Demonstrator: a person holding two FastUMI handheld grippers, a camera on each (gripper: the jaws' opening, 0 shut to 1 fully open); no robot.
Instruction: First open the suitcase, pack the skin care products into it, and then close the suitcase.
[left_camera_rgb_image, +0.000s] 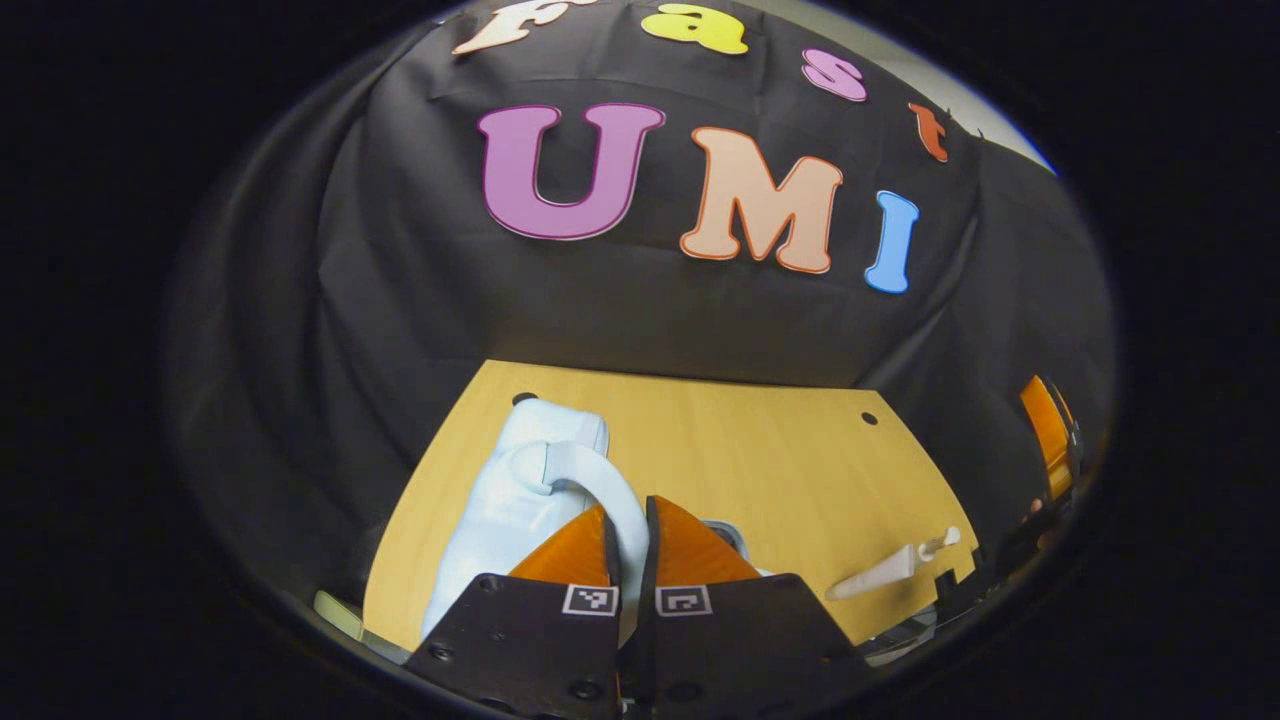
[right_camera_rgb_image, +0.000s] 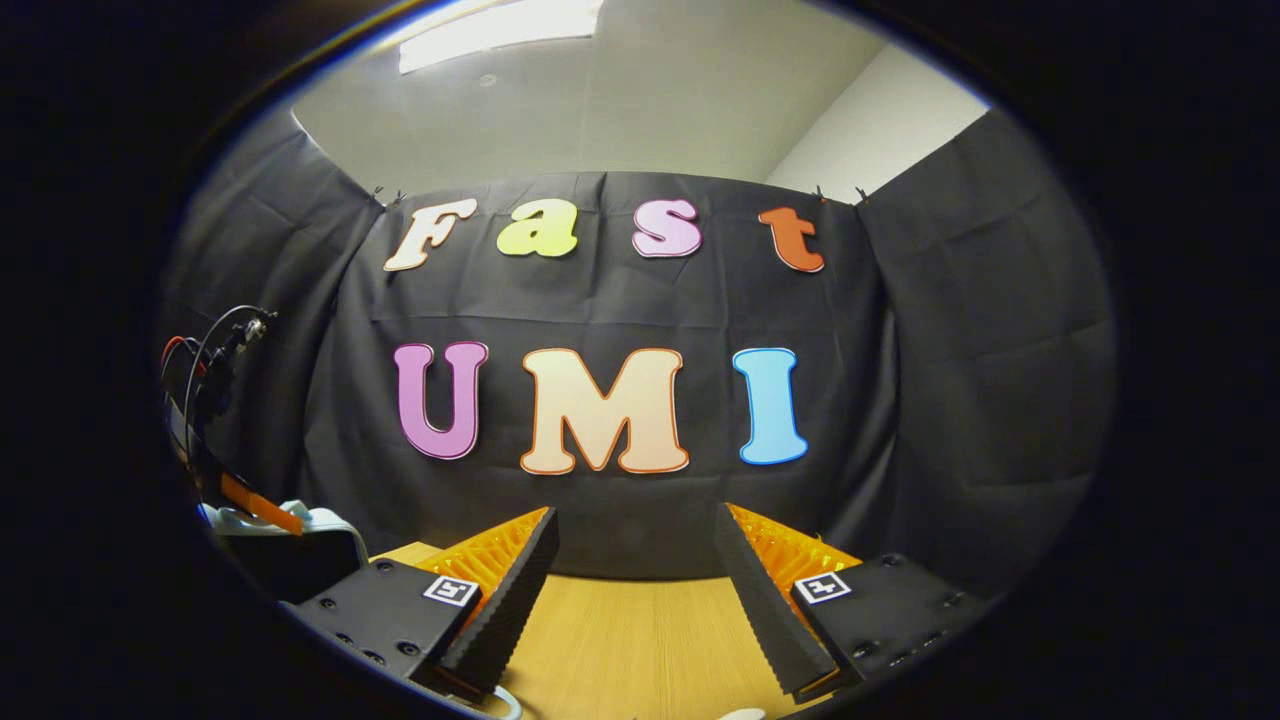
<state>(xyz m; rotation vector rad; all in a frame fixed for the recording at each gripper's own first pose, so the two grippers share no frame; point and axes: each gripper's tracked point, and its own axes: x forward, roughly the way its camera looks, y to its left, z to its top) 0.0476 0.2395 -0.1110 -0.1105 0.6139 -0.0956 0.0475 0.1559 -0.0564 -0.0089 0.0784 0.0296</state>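
With fingers pinched tight on the pale blue curved handle (left_camera_rgb_image: 590, 470), left gripper (left_camera_rgb_image: 630, 520) clamped and ready, both pads pressing the loop from either side. Just beyond, the pale blue soft-sided suitcase (left_camera_rgb_image: 500, 510) lying on the light wooden tabletop (left_camera_rgb_image: 750, 450), lid apparently down, so likely the opening step, or possibly the closing one; hard to tell from here. To do it well: keep the pinch square on the handle, lift in a smooth arc around the hinge side rather than straight up, and avoid dragging the whole case across the table. Off to the right of the case, well apart, a slim white tube with a narrow cap (left_camera_rgb_image: 890, 570) resting on the wood, a skin care product not yet packed by the look of it. Farther still, the black cloth wall. Over in the right gripper view, right gripper (right_camera_rgb_image: 635, 580) spread wide with nothing between the fingers, hovering above bare tabletop, free to steady the case body if it slides. Also there, at the far left edge, a corner of the pale blue case and the other gripper with its cables, plus ceiling light above the cloth. Left gripper view supplying the handle contact and the tube's position.
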